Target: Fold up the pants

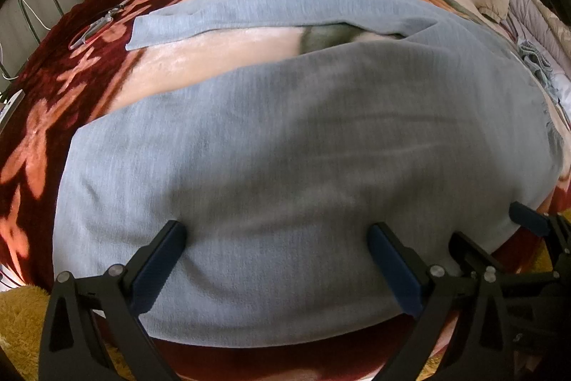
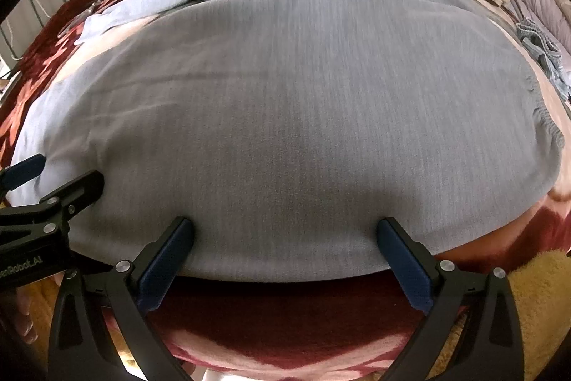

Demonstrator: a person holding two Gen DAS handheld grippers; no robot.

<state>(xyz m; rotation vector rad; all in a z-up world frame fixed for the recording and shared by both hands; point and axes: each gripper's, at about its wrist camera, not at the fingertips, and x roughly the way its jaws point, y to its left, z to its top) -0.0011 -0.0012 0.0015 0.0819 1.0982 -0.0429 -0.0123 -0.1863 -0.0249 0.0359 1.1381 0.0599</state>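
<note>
I see soft grey knit pants (image 1: 285, 138) flat on the flowery red bed blanket (image 1: 53, 102); both my left gripper (image 1: 278, 259) and right gripper (image 2: 285, 252) fingers are wide apart.

one pair of light grey knit pants (image 1: 285, 138); one floral red-and-peach fleece blanket (image 1: 71, 102); two black grippers with blue pads, the left gripper (image 1: 274, 234) and the right gripper (image 2: 285, 227)

black claw (image 1: 278, 231), blue pads (image 1: 157, 268), silver screws (image 1: 437, 271)

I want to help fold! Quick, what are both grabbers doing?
Left gripper: open, over the gray pants.
Right gripper: open, holding nothing.
</note>
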